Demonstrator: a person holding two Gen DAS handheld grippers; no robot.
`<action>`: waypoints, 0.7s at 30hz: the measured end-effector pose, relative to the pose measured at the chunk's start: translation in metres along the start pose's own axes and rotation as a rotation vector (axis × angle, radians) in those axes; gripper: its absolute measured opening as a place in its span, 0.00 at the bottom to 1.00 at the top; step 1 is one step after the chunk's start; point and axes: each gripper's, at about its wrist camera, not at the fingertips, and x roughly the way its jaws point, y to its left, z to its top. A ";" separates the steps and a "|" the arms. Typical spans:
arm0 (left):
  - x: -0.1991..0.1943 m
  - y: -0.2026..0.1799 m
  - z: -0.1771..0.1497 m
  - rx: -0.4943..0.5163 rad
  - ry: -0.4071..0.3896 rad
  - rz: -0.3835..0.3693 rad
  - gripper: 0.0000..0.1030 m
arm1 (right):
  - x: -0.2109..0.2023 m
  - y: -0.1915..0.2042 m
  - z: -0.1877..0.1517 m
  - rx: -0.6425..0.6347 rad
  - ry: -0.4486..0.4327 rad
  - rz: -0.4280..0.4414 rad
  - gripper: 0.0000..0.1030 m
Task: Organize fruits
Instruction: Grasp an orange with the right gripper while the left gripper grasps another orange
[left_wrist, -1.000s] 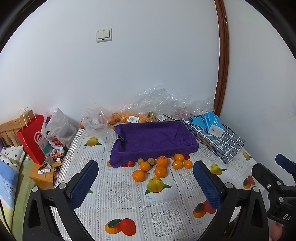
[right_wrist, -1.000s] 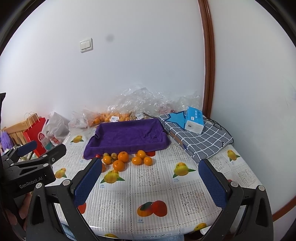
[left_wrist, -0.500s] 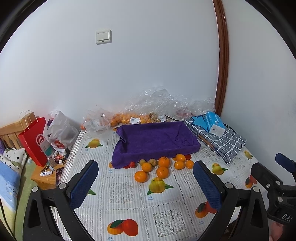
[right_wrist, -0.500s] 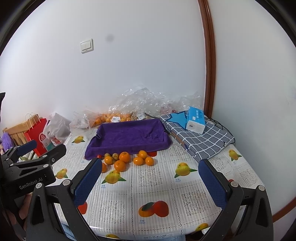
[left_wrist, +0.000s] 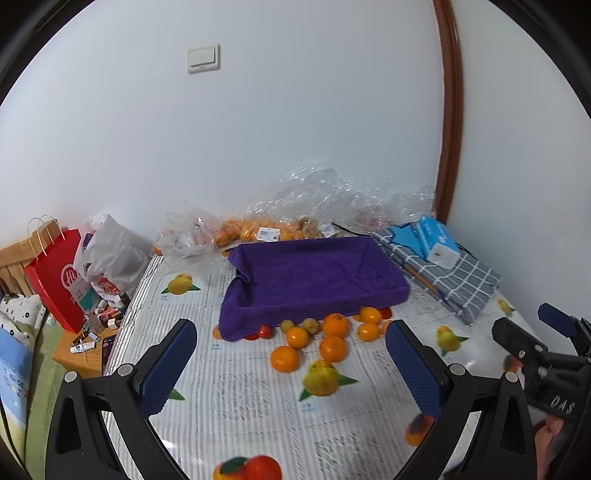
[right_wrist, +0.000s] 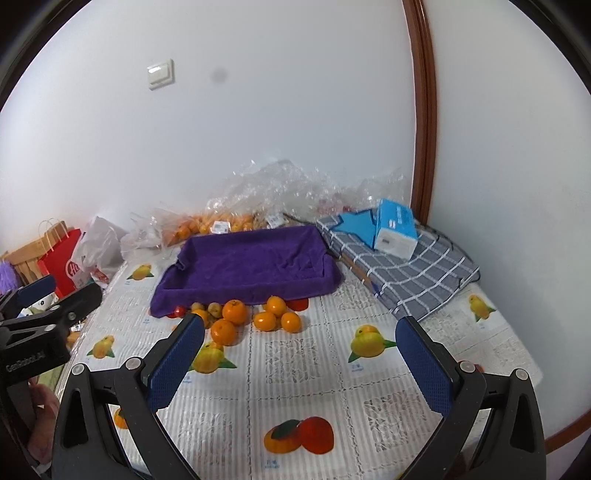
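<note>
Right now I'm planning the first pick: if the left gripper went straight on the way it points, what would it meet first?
Probably the loose oranges in front of the purple tray. The left gripper is open, nothing between it and them; depth is uncertain.

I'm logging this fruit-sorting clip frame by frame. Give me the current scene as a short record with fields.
surface: table with fruit-print cloth
container: purple towel-lined tray, no fruit visible inside
loose fruit: oranges and smaller fruits on the cloth in front of the tray
behind tray: clear bags of oranges
right of tray: checked cloth with blue box on it
left gripper: open, holding nothing
right gripper: open, holding nothing
</note>
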 end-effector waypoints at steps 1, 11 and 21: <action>0.005 0.002 -0.002 0.002 0.000 0.002 0.99 | 0.007 -0.001 0.000 0.001 0.013 0.004 0.97; 0.085 0.034 -0.025 -0.001 0.119 0.030 0.94 | 0.096 -0.012 -0.016 -0.011 0.160 0.010 0.87; 0.152 0.072 -0.067 -0.100 0.255 0.003 0.85 | 0.179 0.000 -0.033 -0.071 0.236 0.062 0.58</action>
